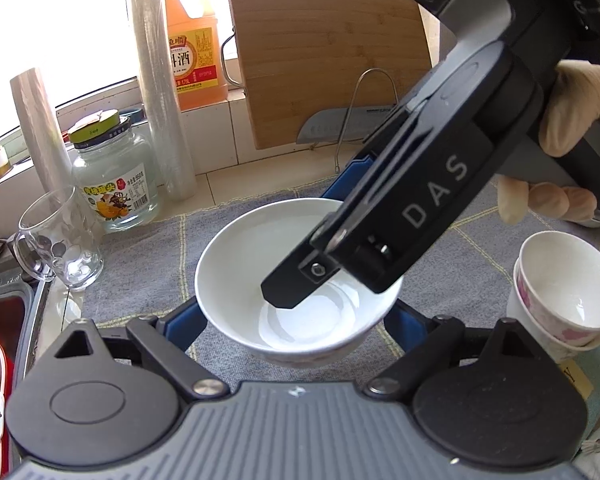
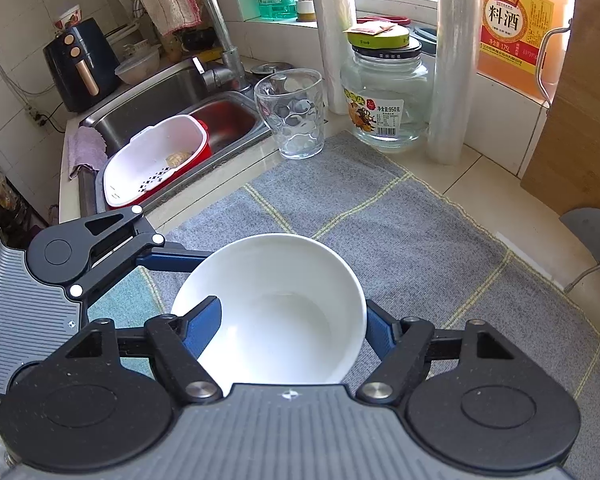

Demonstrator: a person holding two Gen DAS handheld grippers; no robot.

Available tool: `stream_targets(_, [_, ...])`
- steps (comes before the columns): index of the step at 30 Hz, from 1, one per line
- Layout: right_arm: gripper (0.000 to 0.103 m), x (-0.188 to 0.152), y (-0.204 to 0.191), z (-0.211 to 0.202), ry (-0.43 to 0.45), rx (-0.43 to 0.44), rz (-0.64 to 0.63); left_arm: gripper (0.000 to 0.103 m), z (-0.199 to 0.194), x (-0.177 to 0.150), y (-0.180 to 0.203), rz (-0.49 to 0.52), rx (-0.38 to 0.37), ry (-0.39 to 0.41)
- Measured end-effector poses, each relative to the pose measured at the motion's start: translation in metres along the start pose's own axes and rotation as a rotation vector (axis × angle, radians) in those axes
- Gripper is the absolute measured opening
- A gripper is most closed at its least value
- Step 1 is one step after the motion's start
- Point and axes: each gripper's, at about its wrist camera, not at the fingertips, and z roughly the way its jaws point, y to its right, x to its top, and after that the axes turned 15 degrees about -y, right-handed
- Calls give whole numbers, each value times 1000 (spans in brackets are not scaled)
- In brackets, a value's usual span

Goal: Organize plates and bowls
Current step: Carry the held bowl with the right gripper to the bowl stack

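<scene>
A white bowl (image 1: 260, 280) (image 2: 276, 308) stands on the grey cloth mat (image 1: 148, 264) (image 2: 400, 240). My right gripper (image 2: 296, 332) reaches over it: one blue finger (image 2: 204, 324) is inside the bowl, the other (image 2: 380, 336) outside its rim, so the bowl's wall lies between them. In the left wrist view the right gripper (image 1: 340, 216) comes down from the upper right into the bowl. My left gripper (image 1: 296, 320) straddles the bowl's near side with its blue fingers (image 1: 188, 324) wide apart. Two stacked small flowered bowls (image 1: 560, 292) stand at the right.
A drinking glass (image 1: 60, 240) (image 2: 292, 116), a glass jar (image 1: 116, 176) (image 2: 388, 92), film rolls (image 1: 160, 88), an orange cooking-wine bottle (image 1: 192, 40) and a bamboo board (image 1: 328, 56) line the back. The sink (image 2: 172, 92) with a white-and-red strainer basket (image 2: 156, 160) lies left.
</scene>
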Motion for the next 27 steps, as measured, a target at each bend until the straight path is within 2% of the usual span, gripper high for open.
stream_targets(14, [81, -54, -11, -39, 68, -16, 63, 94, -30, -4, 35, 87, -59, 8])
stream_targets(27, [81, -123, -3, -82, 123, -101, 185, 94, -42, 5, 92, 226, -156, 56])
